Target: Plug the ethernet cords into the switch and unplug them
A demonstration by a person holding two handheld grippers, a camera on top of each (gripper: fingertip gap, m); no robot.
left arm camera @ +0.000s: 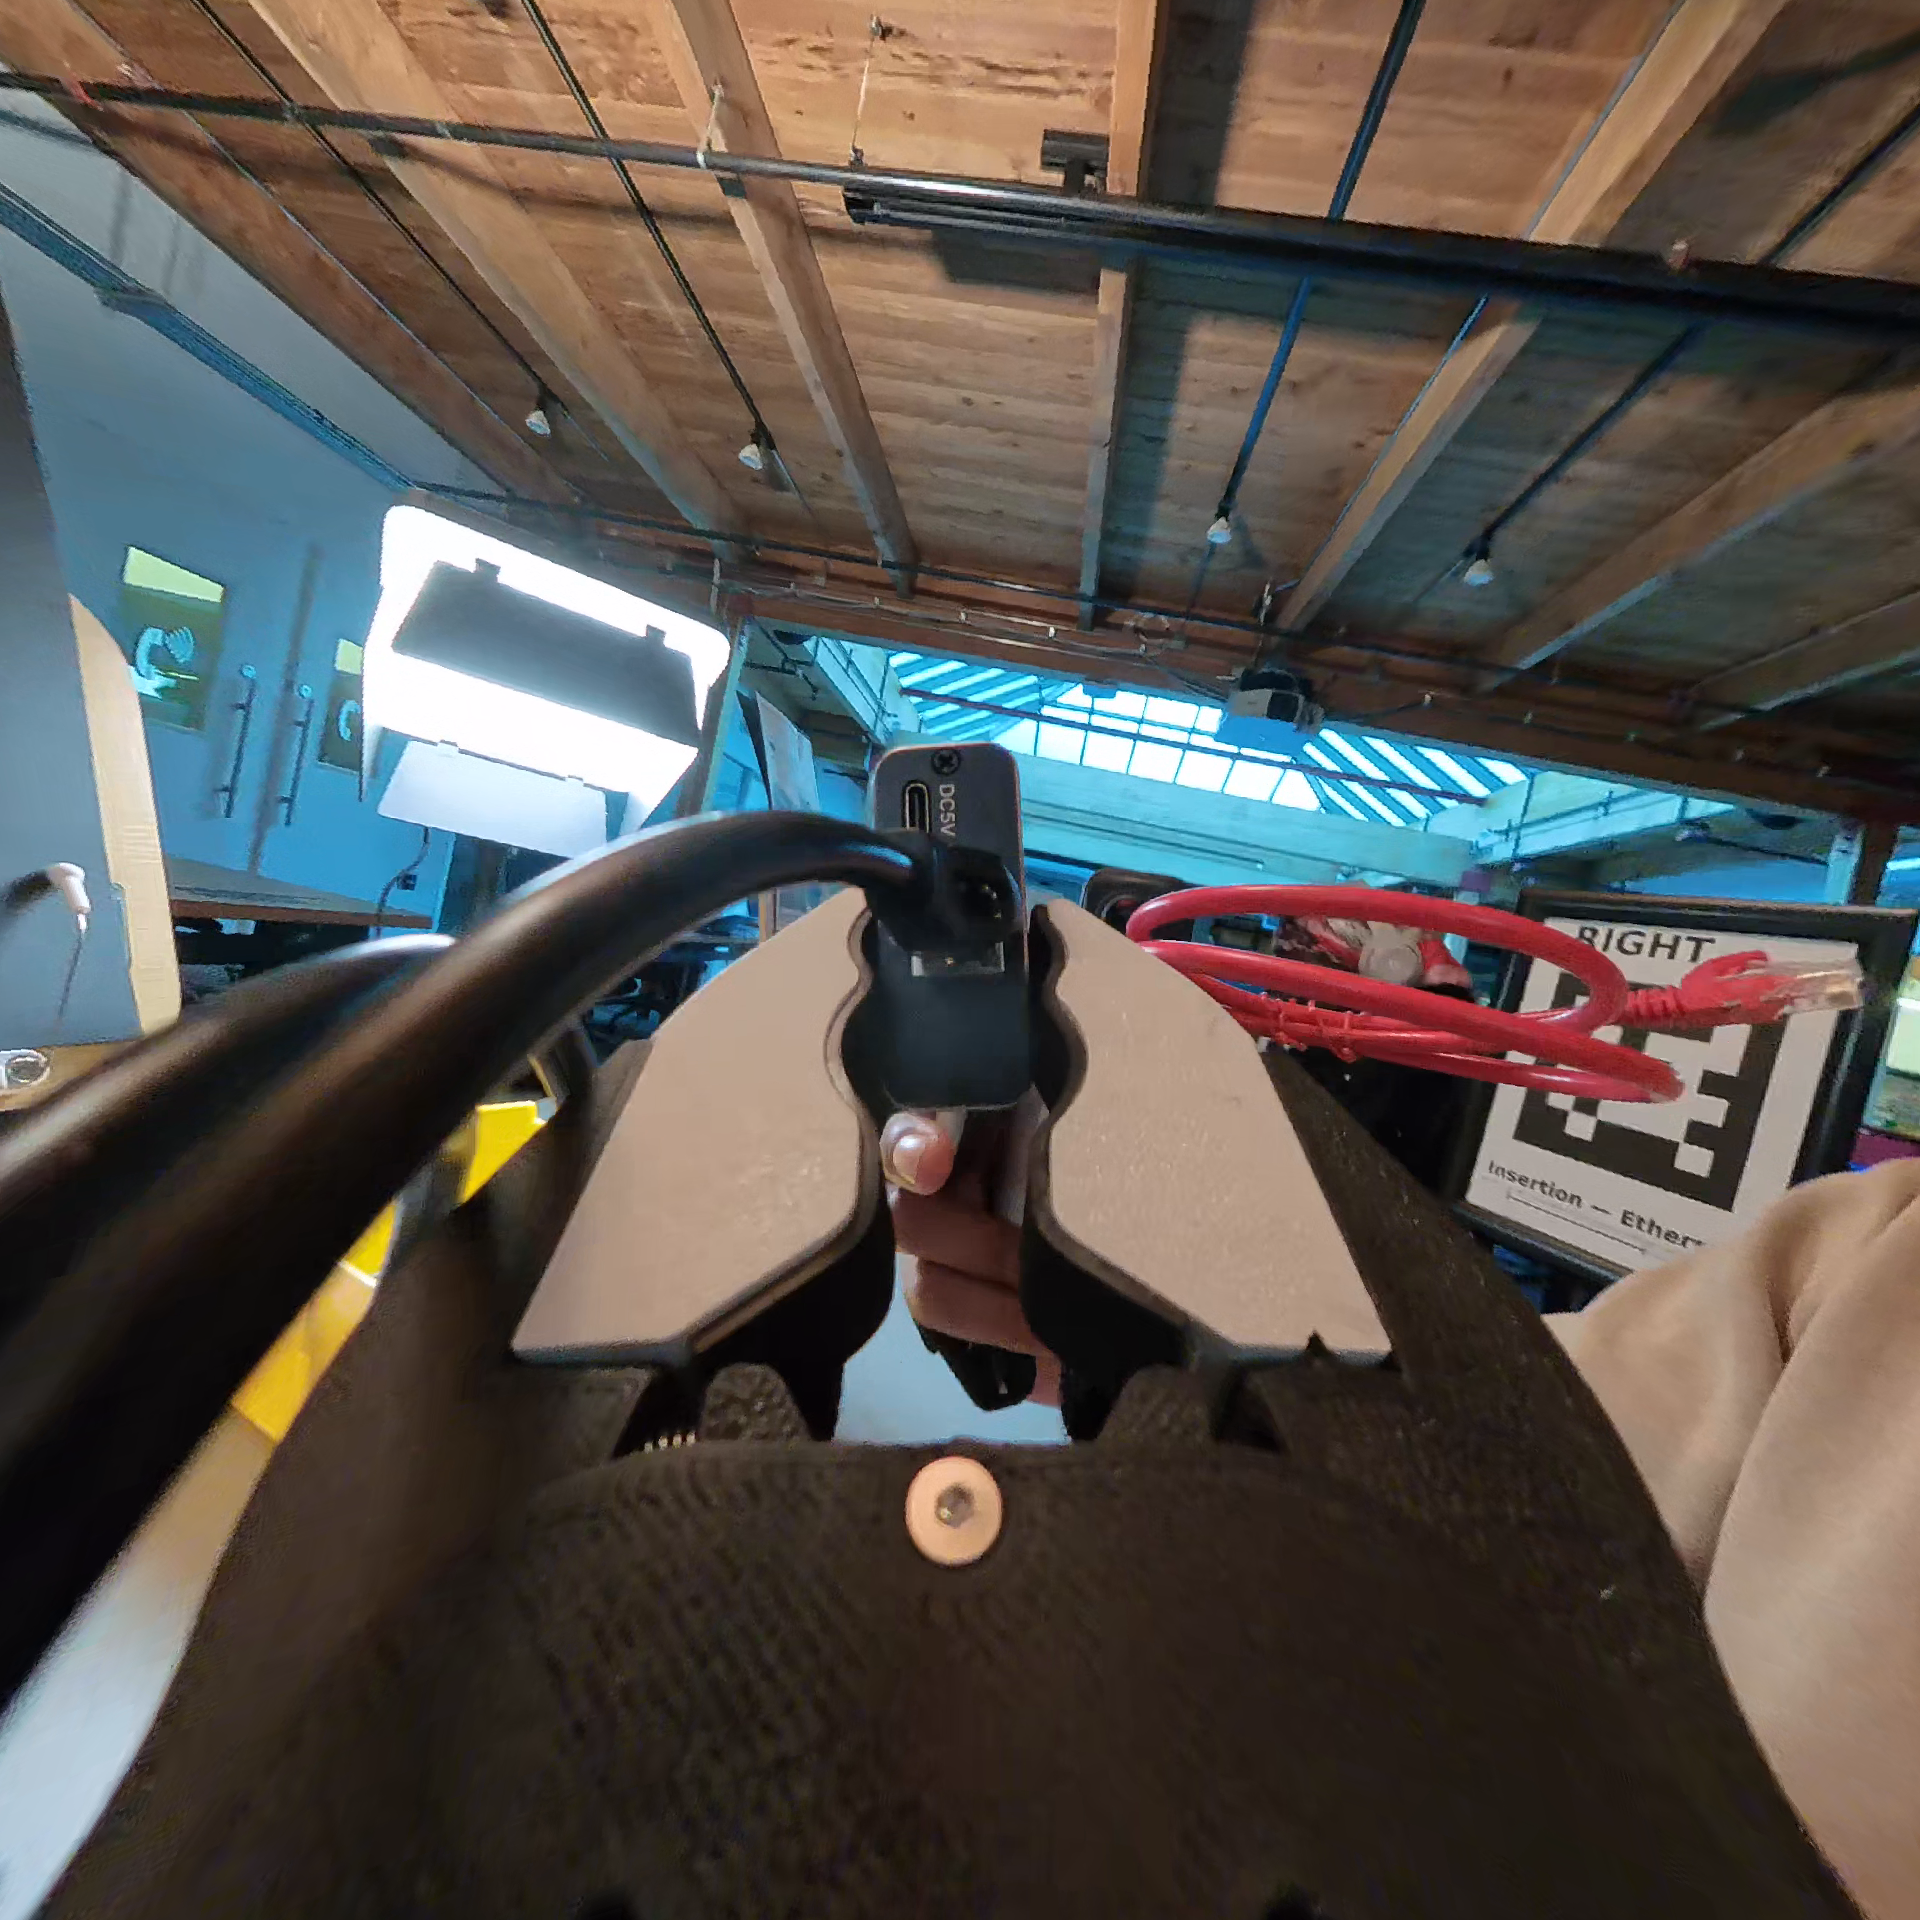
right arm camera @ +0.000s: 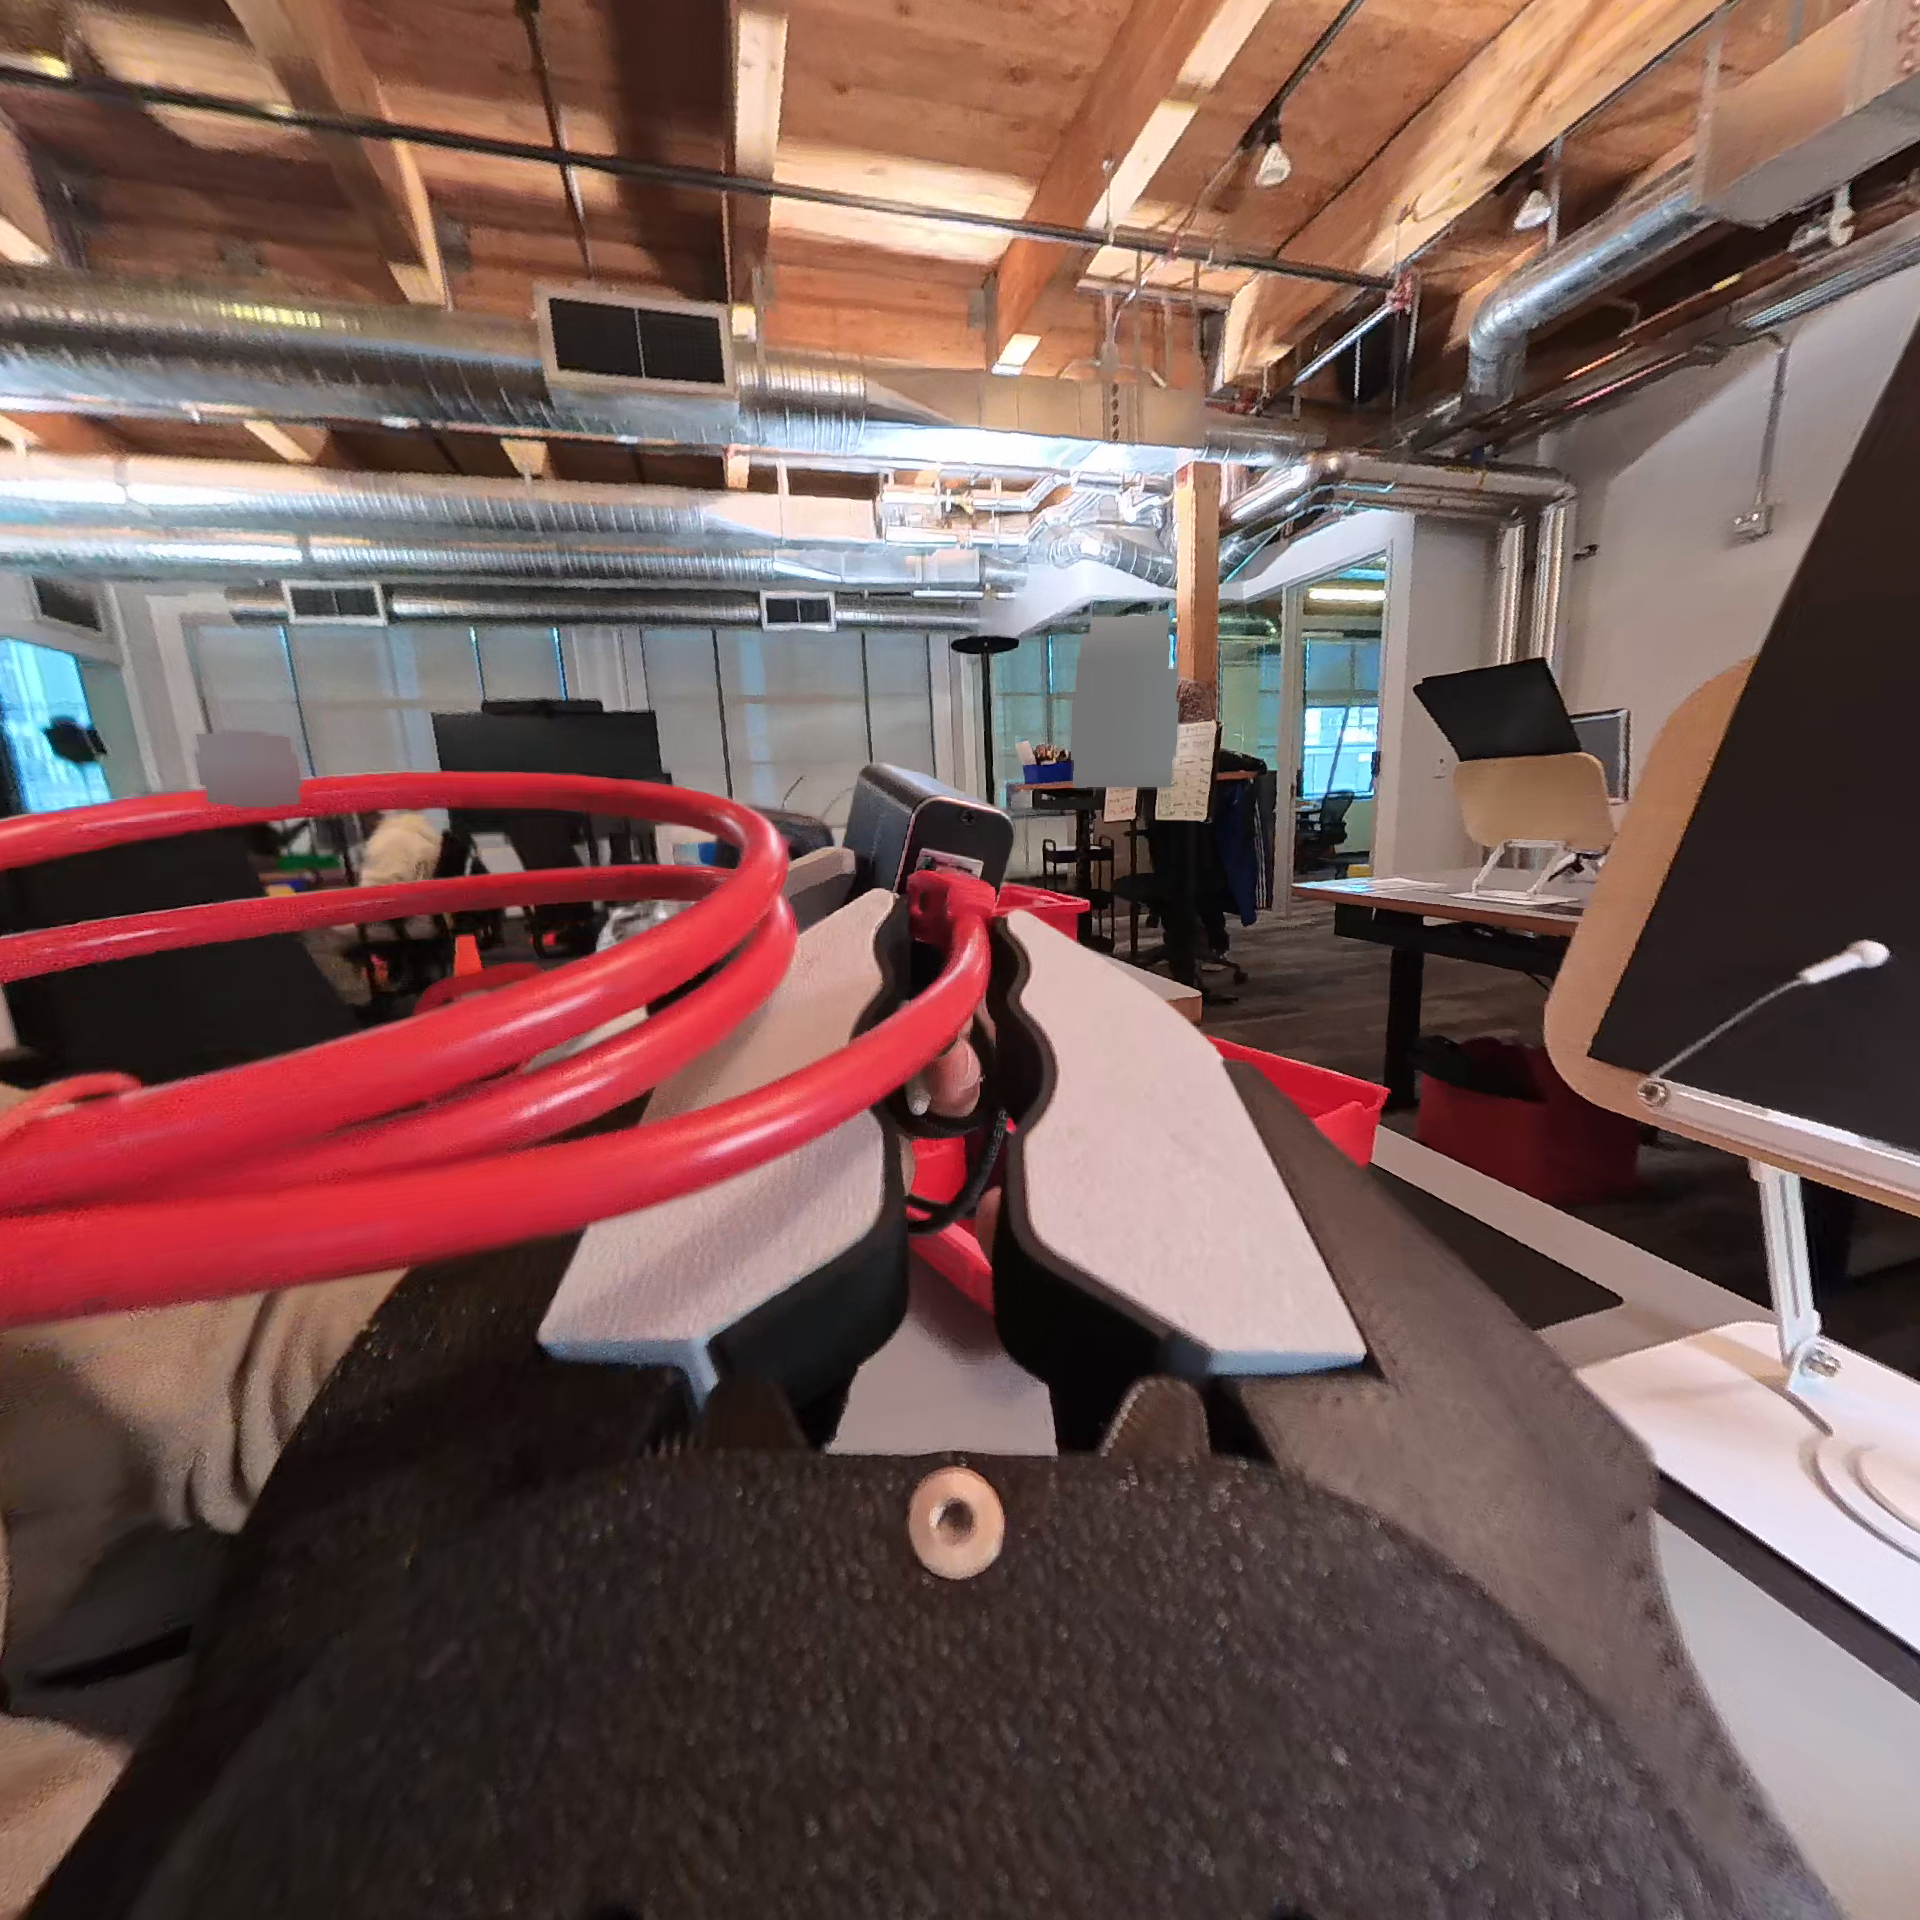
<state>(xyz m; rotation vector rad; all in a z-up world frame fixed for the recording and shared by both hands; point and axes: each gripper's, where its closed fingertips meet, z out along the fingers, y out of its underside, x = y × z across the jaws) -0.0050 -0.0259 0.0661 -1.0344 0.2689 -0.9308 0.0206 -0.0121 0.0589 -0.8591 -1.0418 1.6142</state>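
The left gripper [left arm camera: 951, 997] is clenched on a small dark switch [left arm camera: 951, 935], its two pale-faced fingers [left arm camera: 727, 1143] pressing the device's flanks so that it stands upright between them, lifted up against the timber ceiling [left arm camera: 935, 312]. A thick black ethernet cord [left arm camera: 468, 997] is seated in a port on the face of the switch that looks toward the left wrist camera, and from there it arcs away to the left and down past the lens. Just below the switch, a fingertip [left arm camera: 920, 1148] of a hand shows through the gap between the fingers. To the right in the same view, a coiled red ethernet cord [left arm camera: 1382, 987] hangs in the air with one clear-tipped plug [left arm camera: 1808, 982] sticking out freely to the right, in front of a framed card with a black-and-white square marker [left arm camera: 1652, 1081]; a beige sleeve [left arm camera: 1787, 1455] fills the lower right corner. In the right wrist view, the right gripper [right arm camera: 951, 956] grasps the red cord close behind its other plug [right arm camera: 940, 888], with the jaws drawn in narrowly around the cable. That red plug touches the port on the end face of the switch [right arm camera: 935, 821]; whether it is fully seated cannot be told. The red coils [right arm camera: 416, 997] loop out to the left of the gripper. Beyond it lie a red bin [right arm camera: 1320, 1101], a white table [right arm camera: 1714, 1662] and an open office.
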